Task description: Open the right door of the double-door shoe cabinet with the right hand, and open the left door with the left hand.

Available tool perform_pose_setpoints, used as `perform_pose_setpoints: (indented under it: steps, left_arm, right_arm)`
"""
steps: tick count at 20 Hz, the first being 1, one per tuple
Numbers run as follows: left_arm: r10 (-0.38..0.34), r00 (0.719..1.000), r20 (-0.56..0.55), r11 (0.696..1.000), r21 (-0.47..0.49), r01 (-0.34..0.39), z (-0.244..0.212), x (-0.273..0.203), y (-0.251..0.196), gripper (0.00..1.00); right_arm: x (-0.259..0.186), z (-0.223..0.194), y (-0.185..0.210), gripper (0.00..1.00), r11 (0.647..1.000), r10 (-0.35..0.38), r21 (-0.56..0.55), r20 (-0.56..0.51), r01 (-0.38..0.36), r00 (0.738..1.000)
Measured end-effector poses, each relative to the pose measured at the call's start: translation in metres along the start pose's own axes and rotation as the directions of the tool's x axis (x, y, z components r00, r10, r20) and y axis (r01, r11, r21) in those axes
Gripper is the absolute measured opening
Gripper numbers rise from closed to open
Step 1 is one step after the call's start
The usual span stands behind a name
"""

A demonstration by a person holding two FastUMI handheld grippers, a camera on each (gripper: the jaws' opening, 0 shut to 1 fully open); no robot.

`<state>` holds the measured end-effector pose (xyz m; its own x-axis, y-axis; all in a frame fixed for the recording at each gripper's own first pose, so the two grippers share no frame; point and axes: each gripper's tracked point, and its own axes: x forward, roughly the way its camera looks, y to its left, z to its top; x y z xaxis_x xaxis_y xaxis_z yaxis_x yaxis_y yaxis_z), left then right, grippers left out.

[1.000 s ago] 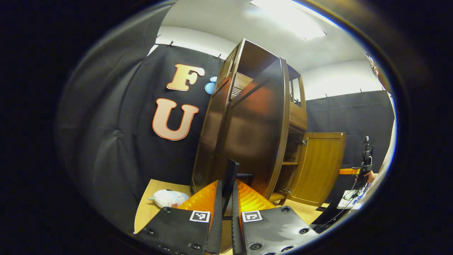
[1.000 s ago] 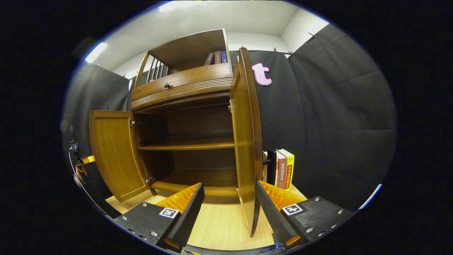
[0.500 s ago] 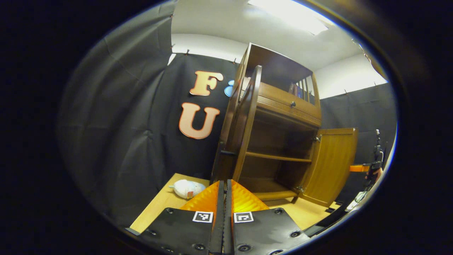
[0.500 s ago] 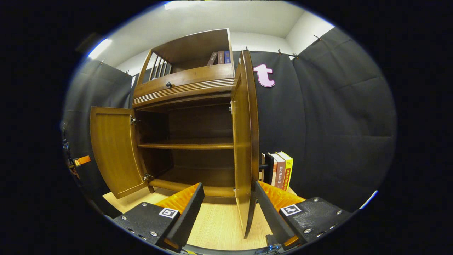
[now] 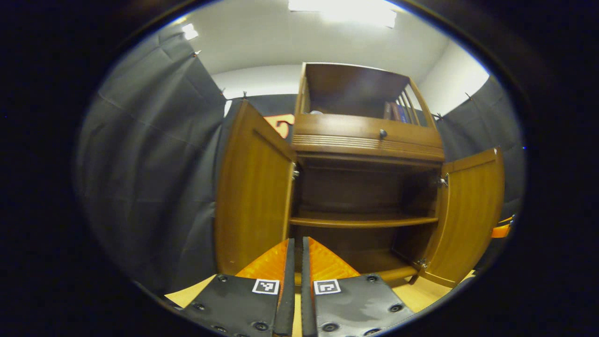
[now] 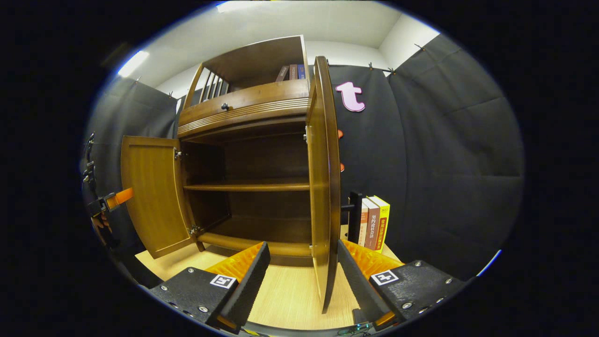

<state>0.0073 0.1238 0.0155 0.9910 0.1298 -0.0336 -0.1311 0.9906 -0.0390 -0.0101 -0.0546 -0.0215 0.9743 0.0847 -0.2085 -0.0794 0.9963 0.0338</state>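
Observation:
The wooden shoe cabinet (image 5: pixel 367 135) faces me in the left gripper view with both doors swung wide: the left door (image 5: pixel 252 187) and the right door (image 5: pixel 470 215). My left gripper (image 5: pixel 295 262) is shut with nothing in it, back from the cabinet. In the right gripper view the right door (image 6: pixel 323 187) stands edge-on, its dark handle (image 6: pixel 354 215) on the far side. My right gripper (image 6: pixel 302 276) is open, one finger on each side of that door's lower edge without pressing it. The left door (image 6: pixel 149 196) hangs open, with the left gripper (image 6: pixel 110 201) beside it.
The cabinet stands on a light wooden table top (image 6: pixel 290 295). Upright books (image 6: pixel 374 222) stand right of the right door. More books (image 6: pixel 290 72) sit in the top compartment, above a drawer with a dark knob (image 5: pixel 383 134). An inner shelf (image 5: pixel 360 221) is bare.
My left gripper came off the left door's handle, drew back and turned to face the cabinet front; the left door now stands wide. The right gripper's view barely shifted.

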Motion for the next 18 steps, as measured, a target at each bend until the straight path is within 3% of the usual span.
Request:
perform_pose_setpoints:
  steps: [1,2,4,7,11,12,13,14,16,18]
  left_arm:
    - [-0.026,1.0,-0.013,1.0,0.002,0.026,-0.004,0.005,-0.015,0.16]
    - [-0.043,0.999,-0.021,0.999,0.007,0.043,-0.006,0.008,-0.026,0.17]
    - [-0.056,0.998,-0.034,0.998,-0.006,0.056,-0.011,0.013,-0.04,0.3]
    - [-0.049,0.996,-0.068,0.998,-0.05,0.046,-0.02,0.017,-0.047,0.58]
    - [0.028,0.994,-0.108,0.998,-0.048,-0.034,-0.032,0.023,-0.019,0.94]
    - [0.038,0.993,-0.111,0.997,-0.059,-0.045,-0.034,0.023,-0.014,0.97]
    - [0.045,0.992,-0.114,0.996,-0.067,-0.053,-0.035,0.025,-0.008,0.94]
    - [0.048,0.992,-0.118,0.996,-0.068,-0.056,-0.037,0.026,-0.005,0.94]
    - [0.07,0.991,-0.11,0.996,-0.048,-0.076,-0.035,0.026,0.005,0.97]
    - [0.081,0.993,-0.09,0.996,-0.02,-0.083,-0.029,0.026,0.009,0.94]
  right_arm:
    - [0.001,0.002,0.0,0.96,1.0,0.0,-0.001,0.005,0.0,1.0]
    - [0.001,0.002,-0.001,0.96,1.0,0.0,0.003,0.01,0.0,1.0]
    - [0.001,0.004,-0.001,0.97,1.0,0.005,0.021,0.024,-0.006,1.0]
    - [0.002,0.001,-0.003,0.98,0.999,0.015,0.034,0.014,-0.015,1.0]
    - [0.004,0.0,-0.012,0.98,0.999,0.009,0.033,-0.004,-0.009,1.0]
    - [0.005,0.0,-0.013,0.91,0.999,0.009,0.037,-0.005,-0.009,1.0]
    - [0.005,0.002,-0.013,0.91,0.999,0.007,0.04,-0.001,-0.007,1.0]
    - [0.005,0.002,-0.013,0.98,0.999,0.003,0.042,0.001,-0.003,1.0]
    - [0.005,0.003,-0.014,0.98,0.999,0.003,0.045,0.004,-0.003,1.0]
    - [0.005,0.005,-0.016,0.98,0.999,0.0,0.043,0.005,-0.001,1.0]
